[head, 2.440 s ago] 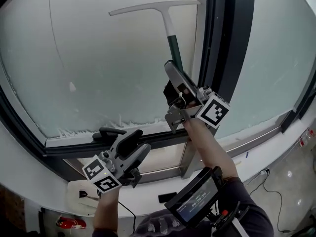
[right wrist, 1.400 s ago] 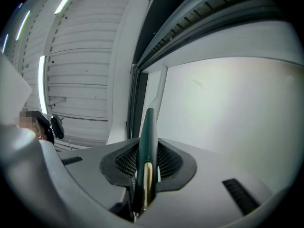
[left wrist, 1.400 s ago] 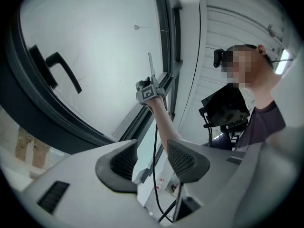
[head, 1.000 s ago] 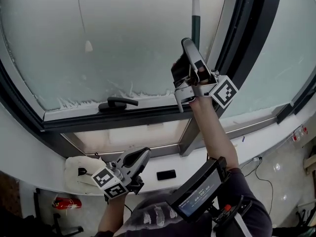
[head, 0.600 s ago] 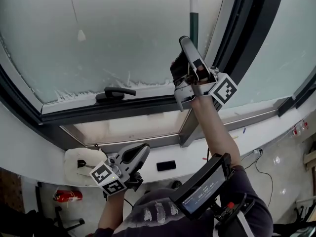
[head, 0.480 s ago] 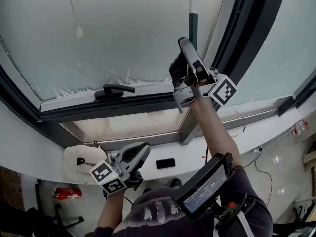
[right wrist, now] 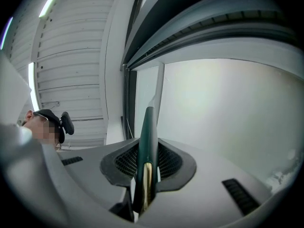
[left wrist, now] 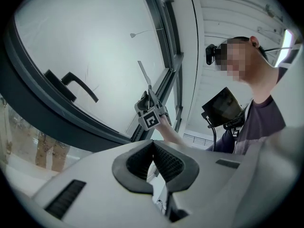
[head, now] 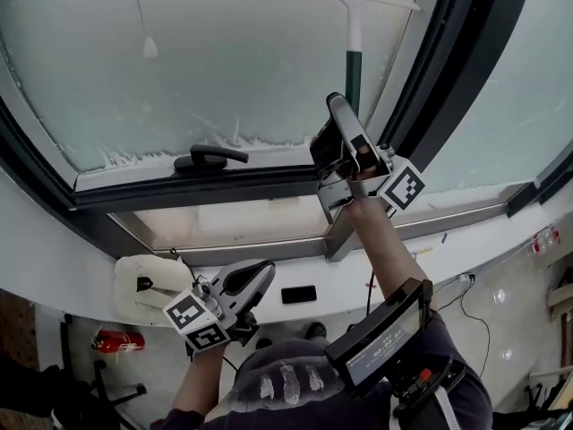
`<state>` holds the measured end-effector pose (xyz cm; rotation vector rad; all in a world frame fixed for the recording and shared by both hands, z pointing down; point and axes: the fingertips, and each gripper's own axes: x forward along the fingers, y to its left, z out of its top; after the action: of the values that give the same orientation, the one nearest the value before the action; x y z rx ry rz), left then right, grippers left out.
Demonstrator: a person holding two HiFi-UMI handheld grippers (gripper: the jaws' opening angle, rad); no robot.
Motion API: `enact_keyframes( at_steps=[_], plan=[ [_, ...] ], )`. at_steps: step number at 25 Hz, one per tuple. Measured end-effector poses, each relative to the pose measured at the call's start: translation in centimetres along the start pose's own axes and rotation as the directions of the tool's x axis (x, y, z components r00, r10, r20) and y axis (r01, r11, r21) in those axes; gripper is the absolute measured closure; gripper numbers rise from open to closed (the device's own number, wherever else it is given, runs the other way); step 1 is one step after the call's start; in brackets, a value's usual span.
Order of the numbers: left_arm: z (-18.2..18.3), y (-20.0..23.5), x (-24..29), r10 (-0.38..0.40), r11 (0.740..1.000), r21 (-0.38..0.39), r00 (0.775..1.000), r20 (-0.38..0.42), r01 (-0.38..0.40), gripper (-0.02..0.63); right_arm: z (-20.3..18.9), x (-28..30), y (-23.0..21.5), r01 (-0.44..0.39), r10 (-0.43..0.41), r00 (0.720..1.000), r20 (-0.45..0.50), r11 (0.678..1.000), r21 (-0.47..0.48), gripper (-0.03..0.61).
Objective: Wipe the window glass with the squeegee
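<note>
Shoulders in a dark top fill the near edge of the head view, and a flat black screen [head: 383, 340] is strapped to the right forearm. Low at the near left, the left gripper [head: 260, 274] hangs above the white sill [head: 358, 276]; its own view shows the dark ribbed pads [left wrist: 167, 161] pressed together with nothing between them [left wrist: 153, 148]. On the sill to its left lies a lumpy white bundle [head: 143, 280], and just right of the gripper a small flat black rectangle [head: 298, 294]. Beyond the sill runs the dark metal window frame [head: 179, 197], with a black lever handle [head: 210, 158] on its pale lower rail. Farther and to the right, the right gripper [head: 340, 107] is raised in front of the pane, near the frame's dark upright. Its jaws pinch the white-bladed, dark-green-handled squeegee [head: 354, 70] by the green grip, which stands upright between the pads [right wrist: 148, 141]. From there a white neck rises to the long white blade bar, which lies crosswise high on the right part of the frosted window glass [head: 224, 70]; I cannot tell whether its edge presses the pane. Ragged white residue [head: 219, 140] clings along the bottom edge of the glass, and a small white blob [head: 150, 48] sits far up on the left.
</note>
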<state>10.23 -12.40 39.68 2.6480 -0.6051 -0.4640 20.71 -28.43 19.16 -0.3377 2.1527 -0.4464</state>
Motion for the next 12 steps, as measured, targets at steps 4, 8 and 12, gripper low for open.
enact_keyframes(
  at_steps=[4,8,12],
  plan=[
    [-0.4,0.0,-0.5,0.010,1.000,-0.010,1.000,-0.006,-0.010,0.606,-0.7,-0.9,-0.3,0.013,-0.013,1.000,-0.001,1.000,0.014,0.508],
    [-0.9,-0.1,-1.0,0.013,1.000,-0.022,1.000,-0.021,-0.014,0.606,-1.4,-1.9,-0.5,0.030,-0.030,1.000,-0.002,0.999,0.027,0.508],
    [-1.1,-0.5,-1.8,0.011,1.000,-0.025,1.000,-0.029,-0.011,0.606,-1.9,-3.0,-0.7,0.049,-0.049,0.999,0.000,0.998,0.029,0.508]
  ],
)
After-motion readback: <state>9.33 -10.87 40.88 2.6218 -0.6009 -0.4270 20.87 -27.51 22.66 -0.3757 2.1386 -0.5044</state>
